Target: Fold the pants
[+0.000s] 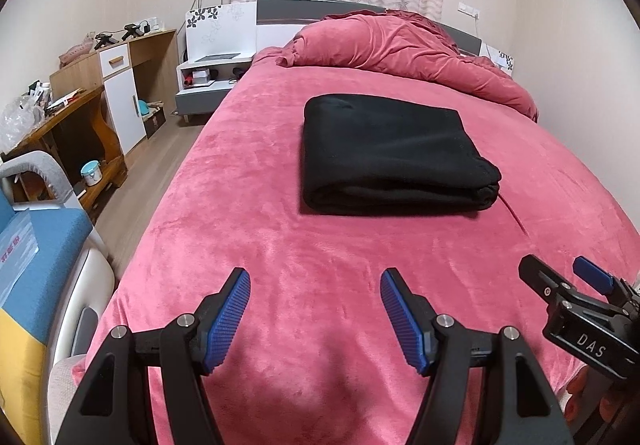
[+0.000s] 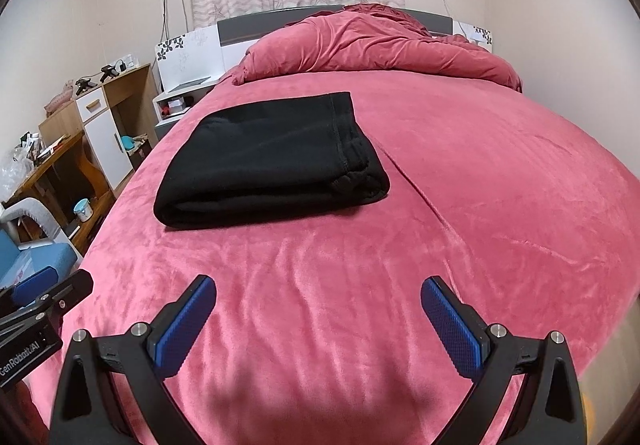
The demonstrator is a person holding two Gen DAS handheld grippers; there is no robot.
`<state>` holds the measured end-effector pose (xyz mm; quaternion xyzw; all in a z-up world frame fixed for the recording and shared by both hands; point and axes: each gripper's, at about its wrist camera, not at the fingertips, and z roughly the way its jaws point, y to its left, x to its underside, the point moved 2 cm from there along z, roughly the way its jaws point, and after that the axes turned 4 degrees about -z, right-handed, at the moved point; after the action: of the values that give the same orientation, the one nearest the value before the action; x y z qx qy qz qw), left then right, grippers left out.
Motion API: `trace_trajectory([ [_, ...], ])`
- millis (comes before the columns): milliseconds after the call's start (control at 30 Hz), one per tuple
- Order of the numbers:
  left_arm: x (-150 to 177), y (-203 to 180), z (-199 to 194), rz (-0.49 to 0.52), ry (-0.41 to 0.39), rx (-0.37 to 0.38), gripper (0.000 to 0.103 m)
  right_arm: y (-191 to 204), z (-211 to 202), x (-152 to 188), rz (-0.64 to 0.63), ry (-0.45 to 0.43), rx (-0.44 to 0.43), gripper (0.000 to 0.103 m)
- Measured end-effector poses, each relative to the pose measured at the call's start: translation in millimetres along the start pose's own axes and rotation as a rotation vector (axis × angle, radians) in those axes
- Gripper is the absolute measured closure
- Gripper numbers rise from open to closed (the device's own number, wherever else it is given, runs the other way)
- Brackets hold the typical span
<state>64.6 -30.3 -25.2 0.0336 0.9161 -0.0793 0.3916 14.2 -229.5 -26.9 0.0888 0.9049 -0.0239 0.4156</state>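
Note:
The black pants (image 1: 388,153) lie folded into a thick flat rectangle on the pink bed (image 1: 280,245); they also show in the right wrist view (image 2: 272,161), left of centre. My left gripper (image 1: 315,279) is open and empty, hovering over the bed's near end, well short of the pants. My right gripper (image 2: 319,287) is open and empty too, also short of the pants. It shows at the right edge of the left wrist view (image 1: 560,273). The left gripper's tip shows at the left edge of the right wrist view (image 2: 60,291).
A crumpled pink duvet (image 1: 404,49) lies at the headboard. Left of the bed stand a white bedside unit (image 1: 208,81), a wooden desk with clutter (image 1: 80,113) and a blue and yellow chair (image 1: 36,265). A crease runs in the bedspread (image 2: 416,185) right of the pants.

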Motion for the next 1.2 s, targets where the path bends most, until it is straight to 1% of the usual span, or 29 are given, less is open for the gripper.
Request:
trace_trajectory([
  [1200, 5.1, -1.7, 4.4, -0.013, 0.023, 0.003, 0.034, 8.3, -1.7, 3.2, 0.012, 0.01, -0.003, 0.0],
])
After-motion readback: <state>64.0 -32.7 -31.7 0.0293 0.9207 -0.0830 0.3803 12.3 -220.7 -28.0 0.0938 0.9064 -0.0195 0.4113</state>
